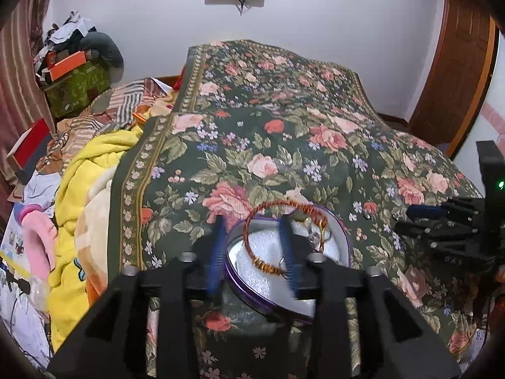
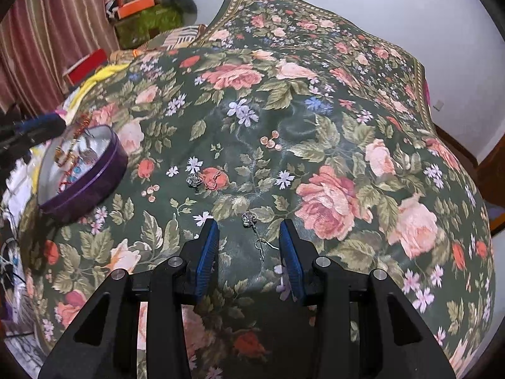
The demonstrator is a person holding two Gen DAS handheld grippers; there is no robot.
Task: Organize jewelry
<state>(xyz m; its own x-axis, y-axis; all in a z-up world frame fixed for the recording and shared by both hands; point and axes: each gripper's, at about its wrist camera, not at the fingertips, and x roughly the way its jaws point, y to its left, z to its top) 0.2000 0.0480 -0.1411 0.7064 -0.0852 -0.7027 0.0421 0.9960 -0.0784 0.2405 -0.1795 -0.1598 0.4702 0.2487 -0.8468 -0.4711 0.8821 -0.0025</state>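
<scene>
Left gripper [image 1: 252,246]: mine, spread wide above the purple tin [image 1: 345,237], gripping nothing.
Right gripper [image 2: 248,252]: spread, straddling a silver earring [image 2: 252,230] on the floral bedspread [image 2: 347,126].
Copper bangle [image 1: 252,246]: inside tin, near bedspread's left edge.

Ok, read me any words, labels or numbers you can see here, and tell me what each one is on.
Nothing can be read in either view.
Green box: a pale mark, too blurred to read.
Papers: print too small to read.
Tin: no lettering shows on its wall.
</scene>
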